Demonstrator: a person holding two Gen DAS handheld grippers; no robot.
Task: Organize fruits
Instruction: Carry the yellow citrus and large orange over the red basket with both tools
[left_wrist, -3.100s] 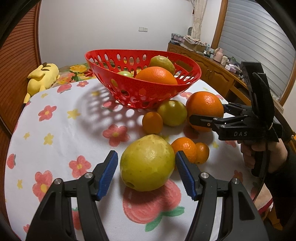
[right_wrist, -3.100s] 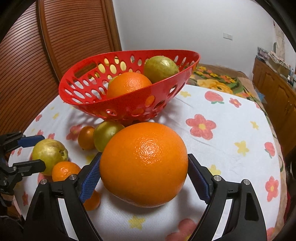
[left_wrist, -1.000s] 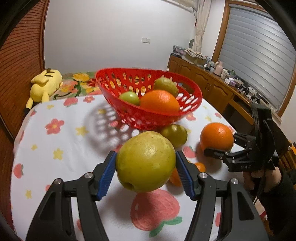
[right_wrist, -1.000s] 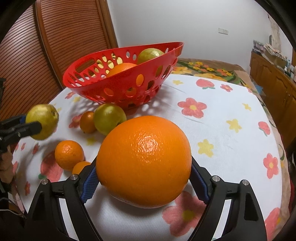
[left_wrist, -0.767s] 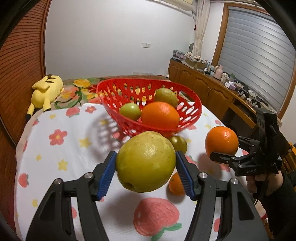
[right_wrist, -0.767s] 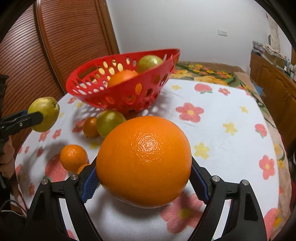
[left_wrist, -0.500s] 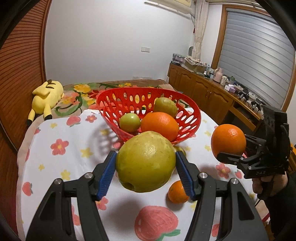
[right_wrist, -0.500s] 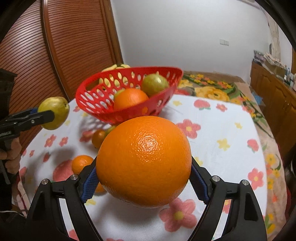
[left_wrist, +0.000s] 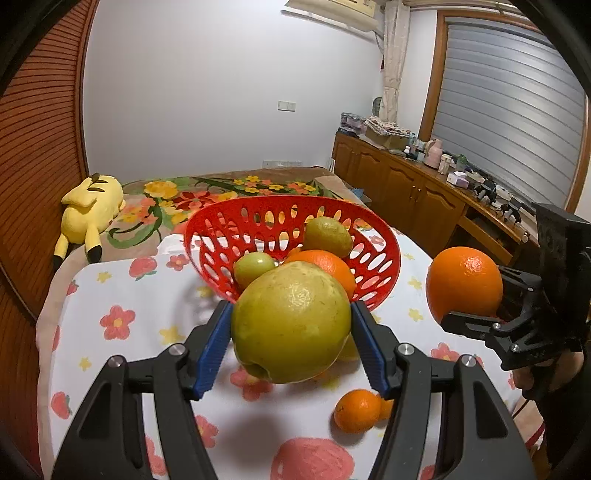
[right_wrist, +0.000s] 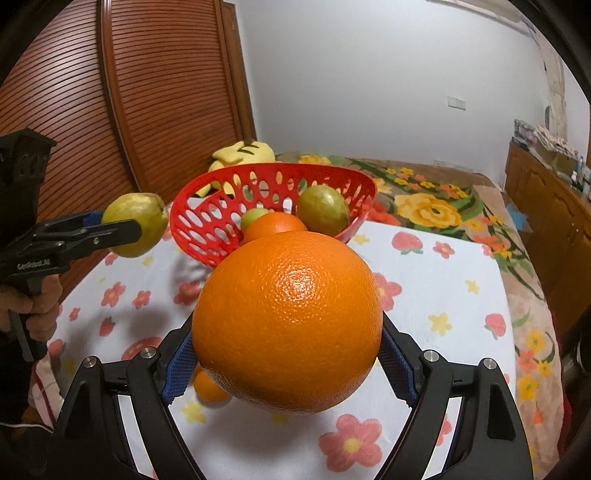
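Note:
My left gripper (left_wrist: 291, 328) is shut on a large yellow-green pear (left_wrist: 291, 323) and holds it in the air in front of the red basket (left_wrist: 384, 273). My right gripper (right_wrist: 288, 349) is shut on a big orange (right_wrist: 288, 328), also held in the air, to the right of the pear; the orange shows in the left wrist view too (left_wrist: 463, 286). The pear shows at left in the right wrist view (right_wrist: 135, 218). The basket (right_wrist: 207, 221) holds an orange (left_wrist: 325, 260) and two green fruits (left_wrist: 327, 236).
The table has a white flowered cloth (left_wrist: 122, 317). Small oranges (left_wrist: 356, 410) lie on it below the held fruit. A yellow plush toy (left_wrist: 92, 206) lies on the bed behind. A wooden slatted wall (right_wrist: 147, 92) stands at the left, cabinets (left_wrist: 406, 188) at the right.
Both grippers closed on their fruit and have lifted it off the table, rising higher and nearer the basket. The basket's inside now shows more from above.

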